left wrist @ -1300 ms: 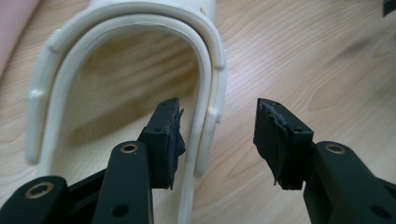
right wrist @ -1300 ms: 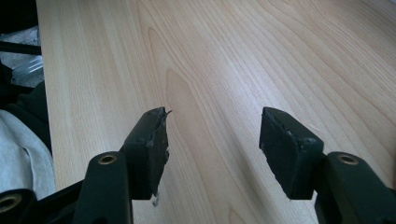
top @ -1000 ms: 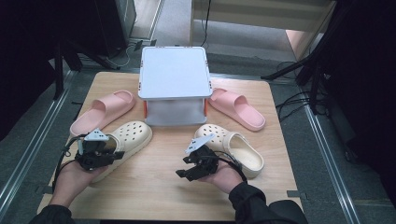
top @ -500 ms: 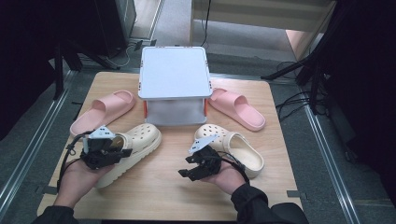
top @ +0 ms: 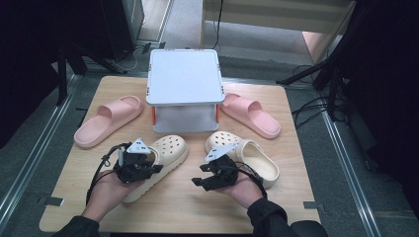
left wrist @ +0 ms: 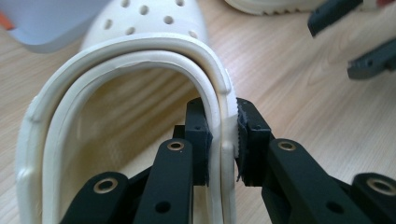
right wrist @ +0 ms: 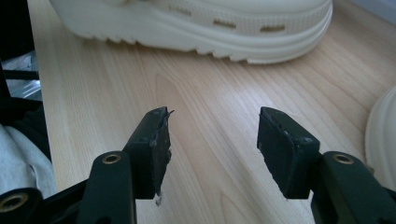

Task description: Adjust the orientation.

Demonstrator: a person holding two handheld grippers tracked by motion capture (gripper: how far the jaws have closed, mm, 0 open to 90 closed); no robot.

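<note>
The right gripper (right wrist: 212, 149) holds its two black fingers (right wrist: 152, 149) apart with nothing between them, low over the pale wooden desk (right wrist: 210, 93), facing the ridged sole and slotted side of a cream clog (right wrist: 210, 23) lying across the top of the view.

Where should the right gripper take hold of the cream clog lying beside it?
Probably at the heel rim of the right cream clog, coming from the person's side: that thin, upright wall fits between open jaws. The left gripper grips the left cream clog like that.
</note>
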